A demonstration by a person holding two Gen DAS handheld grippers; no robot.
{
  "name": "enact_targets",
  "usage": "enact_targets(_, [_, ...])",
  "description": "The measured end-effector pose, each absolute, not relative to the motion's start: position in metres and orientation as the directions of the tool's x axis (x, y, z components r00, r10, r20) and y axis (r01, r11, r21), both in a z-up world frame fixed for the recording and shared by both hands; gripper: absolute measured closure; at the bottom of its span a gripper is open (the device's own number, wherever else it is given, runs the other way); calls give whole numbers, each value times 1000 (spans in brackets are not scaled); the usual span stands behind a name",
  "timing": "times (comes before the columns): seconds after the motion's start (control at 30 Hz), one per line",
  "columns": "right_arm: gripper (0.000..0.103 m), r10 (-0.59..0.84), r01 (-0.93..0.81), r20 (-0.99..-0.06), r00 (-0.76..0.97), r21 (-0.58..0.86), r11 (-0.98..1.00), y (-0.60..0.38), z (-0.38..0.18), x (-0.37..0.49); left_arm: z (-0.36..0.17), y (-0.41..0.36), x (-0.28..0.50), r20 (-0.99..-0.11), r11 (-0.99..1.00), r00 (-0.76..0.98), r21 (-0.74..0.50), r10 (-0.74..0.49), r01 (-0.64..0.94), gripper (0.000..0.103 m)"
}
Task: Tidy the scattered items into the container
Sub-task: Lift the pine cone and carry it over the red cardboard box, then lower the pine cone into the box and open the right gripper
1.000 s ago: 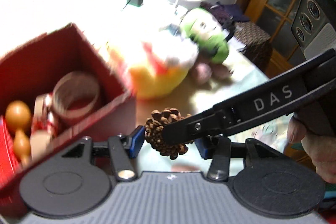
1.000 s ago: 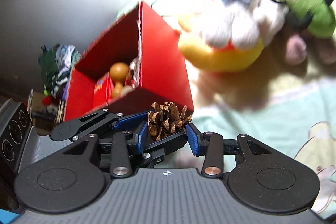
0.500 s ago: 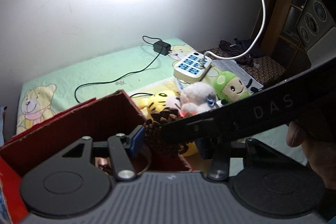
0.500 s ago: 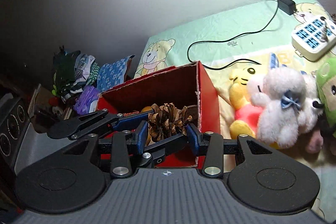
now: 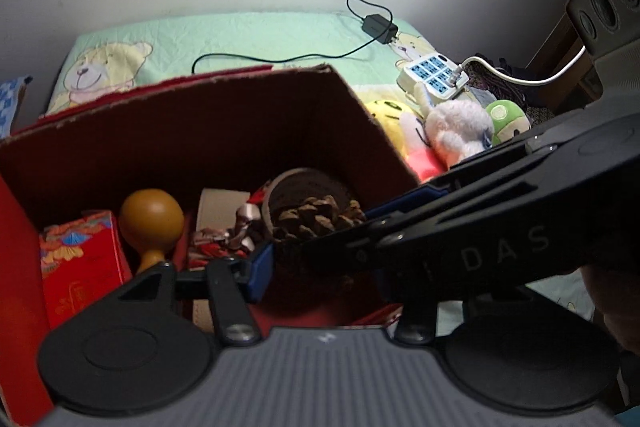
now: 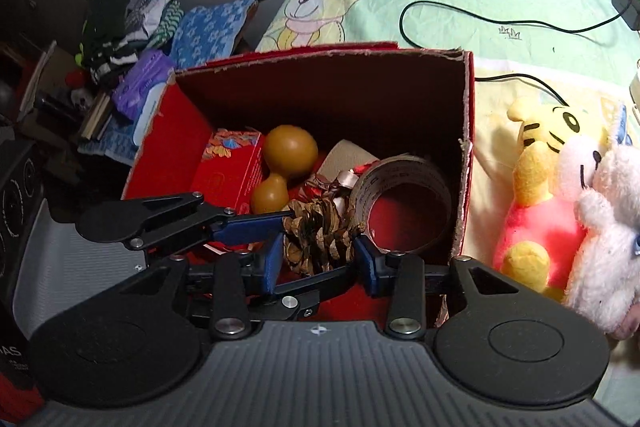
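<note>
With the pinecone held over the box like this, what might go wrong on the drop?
1. Both grippers, right and left, crowd the pinecone; if only one opens, it may stay pinched or its scales may snag.
2. It hangs over the tape roll and gourd, so it may land on them and bounce or roll.
3. The crossed grippers may knock each other when pulling back from the box.

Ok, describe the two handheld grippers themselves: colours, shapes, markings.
Both are black plastic tools with ribbed grey bodies and two round black discs at the base. The right gripper has blue finger pads and silver screws. Seen from the left gripper, its side arm reads "DAS" in grey letters.
</note>
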State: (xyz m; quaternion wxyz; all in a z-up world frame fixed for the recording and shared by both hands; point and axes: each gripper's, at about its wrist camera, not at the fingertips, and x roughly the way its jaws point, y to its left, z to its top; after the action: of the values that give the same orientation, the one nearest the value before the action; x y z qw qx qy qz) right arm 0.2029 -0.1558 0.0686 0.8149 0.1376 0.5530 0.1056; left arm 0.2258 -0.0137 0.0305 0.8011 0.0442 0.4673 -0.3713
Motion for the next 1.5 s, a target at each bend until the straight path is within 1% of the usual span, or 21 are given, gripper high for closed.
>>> enact_targets(0.03, [61,324,-20,-872,366,341,940,-156,69,203,27,-13,227,-788,720,272,-287,-553,631,54])
enact_targets(0.1, [61,311,-28,-906,288,317,948,-152,59,213,18,-13,230,-801,719,238,-308,-549,623,54])
enact_targets(0.17, [61,302,-30,-916,263,305,952,-150,56,216,10,-14,233,-813,718,201,-330,-546,613,54])
enact_targets(0.27, [61,272,-40,-942,197,269,962,-142,53,229,6,-11,238,-808,720,168,-383,-565,579,51])
enact_targets(0.33, [61,266,-40,-947,178,263,964,-140,53,233,2,-10,243,-810,722,146,-405,-568,562,54])
enact_targets(0.43, [61,283,-9,-954,102,283,959,-140,42,243,-3,-11,246,-824,734,133,-403,-552,546,54])
enact_targets(0.57, [60,274,6,-960,59,274,962,-136,31,250,-10,-10,253,-830,747,98,-433,-549,505,54])
enact_targets(0.63, [60,272,17,-962,35,273,962,-134,24,253,-15,-10,255,-840,756,90,-429,-535,494,54])
enact_targets(0.67, [60,272,17,-962,35,273,962,-134,24,253,-17,-11,255,-848,762,83,-423,-524,490,52])
enact_targets(0.73, [60,266,29,-964,18,266,964,-131,18,255,-19,-10,258,-845,763,61,-447,-532,467,52])
enact_targets(0.8, [60,256,34,-966,20,257,966,-128,13,255,-20,-9,258,-849,772,63,-443,-525,457,46])
enact_targets(0.97, [59,231,38,-973,20,232,972,-123,7,254,-23,-5,258,-846,769,54,-454,-531,449,44])
enact_targets(1.13, [60,173,-6,-984,44,172,985,-114,6,257,-26,0,261,-853,784,60,-447,-519,430,42])
enact_targets(1.2, [58,148,-17,-987,54,147,989,-110,5,258,-27,2,262,-856,789,61,-442,-513,426,43])
enact_targets(1.23, [53,137,-32,-988,65,135,990,-108,5,258,-27,2,262,-854,788,60,-446,-516,425,43])
enact_targets(1.27, [51,109,-75,-990,90,102,992,-101,5,258,-27,2,261,-856,788,61,-442,-514,428,42])
enact_targets(1.3, [50,109,-75,-990,90,102,992,-101,5,258,-27,2,261,-858,789,64,-437,-510,432,42])
enact_targets(1.5, [51,103,-118,-988,114,90,989,-94,3,257,-26,5,260,-860,794,66,-434,-506,425,42])
